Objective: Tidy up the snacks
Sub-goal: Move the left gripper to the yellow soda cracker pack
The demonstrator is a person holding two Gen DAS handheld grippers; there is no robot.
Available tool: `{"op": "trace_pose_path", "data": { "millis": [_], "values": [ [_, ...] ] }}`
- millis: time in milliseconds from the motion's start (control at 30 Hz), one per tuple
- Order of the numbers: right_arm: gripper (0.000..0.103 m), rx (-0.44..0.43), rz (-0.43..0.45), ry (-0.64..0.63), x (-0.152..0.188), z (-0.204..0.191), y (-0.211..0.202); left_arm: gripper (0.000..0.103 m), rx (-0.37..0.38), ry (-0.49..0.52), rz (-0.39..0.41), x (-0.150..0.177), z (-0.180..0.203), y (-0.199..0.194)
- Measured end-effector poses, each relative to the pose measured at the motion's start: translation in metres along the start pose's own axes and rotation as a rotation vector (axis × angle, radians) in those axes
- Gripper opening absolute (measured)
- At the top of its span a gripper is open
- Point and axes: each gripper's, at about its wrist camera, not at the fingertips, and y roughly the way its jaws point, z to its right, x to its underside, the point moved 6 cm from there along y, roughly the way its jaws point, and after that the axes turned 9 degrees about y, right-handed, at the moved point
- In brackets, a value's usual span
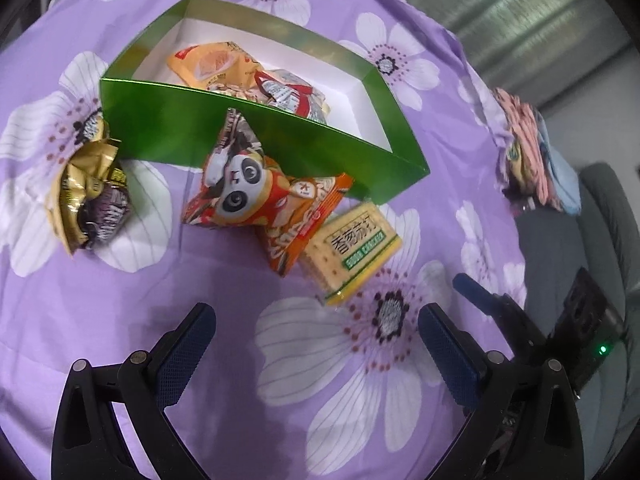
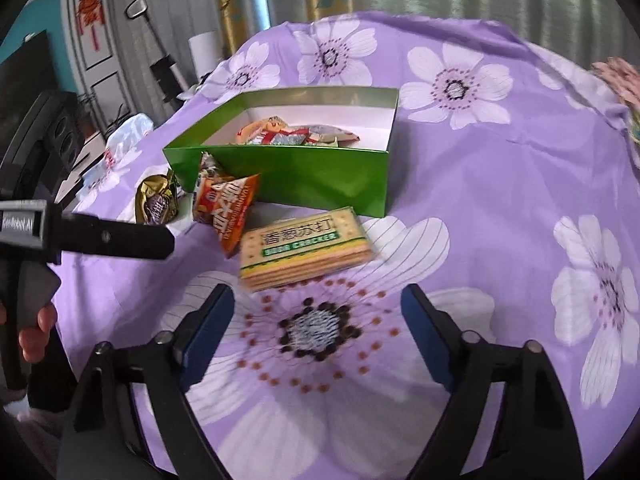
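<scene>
A green box [image 1: 256, 136] [image 2: 296, 176] with a white inside holds several snack packs [image 1: 248, 76] [image 2: 296, 134]. In front of it on the purple flowered cloth lie an orange panda snack bag [image 1: 256, 192] [image 2: 224, 208], a yellow soda cracker pack [image 1: 356, 252] [image 2: 304, 248] and a gold-and-purple wrapped snack [image 1: 88, 200] [image 2: 156, 204]. My left gripper [image 1: 316, 344] is open and empty, short of the cracker pack. My right gripper [image 2: 318, 332] is open and empty, just short of the cracker pack. The left gripper's body also shows in the right wrist view [image 2: 108, 236].
A folded pink patterned cloth [image 1: 528, 160] lies at the table's right edge. A grey chair [image 1: 592, 240] stands beyond that edge. A shelf with a speaker [image 2: 60, 128] and a plastic bag [image 2: 128, 132] lie at the left.
</scene>
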Motion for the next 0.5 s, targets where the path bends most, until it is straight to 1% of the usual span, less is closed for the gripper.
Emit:
{"op": "trace_pose_path", "data": {
  "millis": [100, 167, 267, 333, 400, 467, 500],
  "values": [
    [0.081, -0.008, -0.04, -0.031, -0.008, 0.015, 0.011, 0.101, 0.013, -0.01, -0.014, 0.0, 0.006, 0.01],
    [0.081, 0.003, -0.08, -0.071, -0.011, 0.022, 0.022, 0.101, 0.009, -0.028, -0.013, 0.0, 0.008, 0.016],
    [0.08, -0.025, -0.144, -0.169, -0.014, 0.025, 0.04, 0.101, 0.011, -0.045, -0.015, -0.002, 0.009, 0.022],
    [0.08, -0.043, -0.169, -0.225, -0.017, 0.023, 0.05, 0.1, 0.006, -0.046, -0.015, -0.002, 0.01, 0.024],
    [0.08, -0.075, -0.19, -0.271, -0.021, 0.02, 0.059, 0.095, 0.0, -0.042, -0.016, -0.003, 0.012, 0.026],
    [0.08, -0.126, -0.209, -0.296, -0.024, 0.016, 0.068, 0.093, -0.001, -0.042, -0.023, -0.004, 0.013, 0.03],
    [0.08, -0.143, -0.215, -0.308, -0.025, 0.013, 0.072, 0.087, -0.002, -0.04, -0.026, -0.004, 0.013, 0.032]
  ]
}}
